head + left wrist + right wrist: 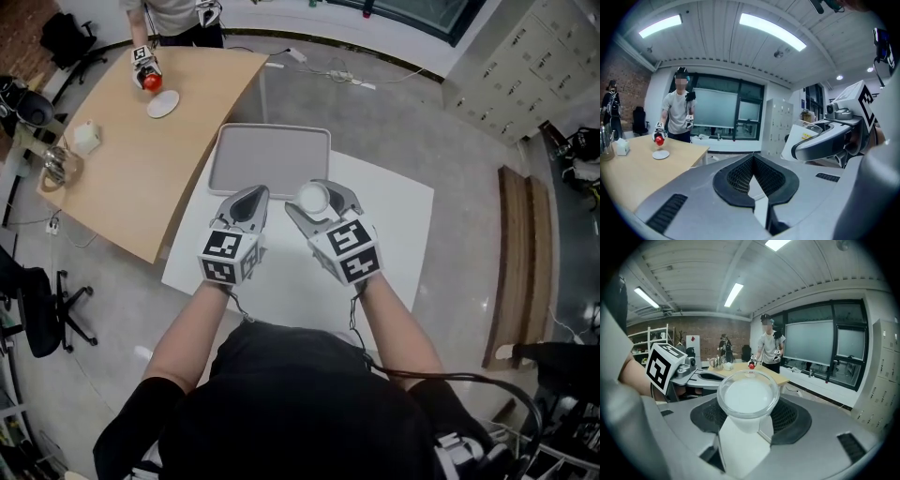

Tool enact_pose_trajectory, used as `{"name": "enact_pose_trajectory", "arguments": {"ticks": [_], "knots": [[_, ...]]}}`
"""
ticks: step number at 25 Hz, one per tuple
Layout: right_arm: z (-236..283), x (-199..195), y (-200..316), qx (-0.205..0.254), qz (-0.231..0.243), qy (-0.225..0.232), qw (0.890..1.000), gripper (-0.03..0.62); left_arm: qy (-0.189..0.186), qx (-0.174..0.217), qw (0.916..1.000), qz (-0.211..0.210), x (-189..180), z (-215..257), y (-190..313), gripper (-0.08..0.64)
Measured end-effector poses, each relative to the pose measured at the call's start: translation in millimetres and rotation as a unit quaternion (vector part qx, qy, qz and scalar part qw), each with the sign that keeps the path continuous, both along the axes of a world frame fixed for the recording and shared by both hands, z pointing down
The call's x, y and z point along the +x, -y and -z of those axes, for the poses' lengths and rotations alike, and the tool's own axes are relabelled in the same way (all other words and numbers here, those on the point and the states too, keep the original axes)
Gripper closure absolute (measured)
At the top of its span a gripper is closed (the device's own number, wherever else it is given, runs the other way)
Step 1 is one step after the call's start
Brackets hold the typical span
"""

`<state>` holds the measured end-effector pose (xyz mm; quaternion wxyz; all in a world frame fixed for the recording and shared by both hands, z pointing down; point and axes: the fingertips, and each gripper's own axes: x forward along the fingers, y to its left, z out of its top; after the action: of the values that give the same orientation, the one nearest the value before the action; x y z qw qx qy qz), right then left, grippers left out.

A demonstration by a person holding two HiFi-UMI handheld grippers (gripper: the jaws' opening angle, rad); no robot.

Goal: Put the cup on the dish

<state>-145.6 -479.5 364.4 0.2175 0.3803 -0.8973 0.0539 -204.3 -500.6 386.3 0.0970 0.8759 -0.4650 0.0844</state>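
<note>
Over the white table, the cup was up in the air and not on the dish yet.
The right gripper squeezed the cup, near the grey dish but not touching it. The left gripper was pinched closed on nothing. One job was left: setting the cup down.

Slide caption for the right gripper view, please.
Right tongs clamped on a translucent cup, wooden table behind.
</note>
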Motion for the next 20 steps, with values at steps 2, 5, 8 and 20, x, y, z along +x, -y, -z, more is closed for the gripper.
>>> {"name": "enact_pose_trajectory", "arguments": {"ticks": [2,5,8,20], "knots": [[-2,-2,12,-0.001,-0.009,0.000,1.000,0.339,-0.002,-0.003,1.0000,-0.006,-3,-3,12,0.554],[-8,-4,27,-0.006,-0.021,0.000,1.000,0.339,-0.009,-0.012,0.9998,-0.013,-6,-10,28,0.552],[-14,-3,40,-0.012,-0.029,-0.003,0.999,0.339,-0.010,-0.016,0.9997,-0.016,-5,-15,42,0.552],[-42,-18,97,-0.026,-0.036,-0.011,0.999,0.339,-0.009,-0.029,0.9995,-0.013,-17,-43,94,0.554]]}}
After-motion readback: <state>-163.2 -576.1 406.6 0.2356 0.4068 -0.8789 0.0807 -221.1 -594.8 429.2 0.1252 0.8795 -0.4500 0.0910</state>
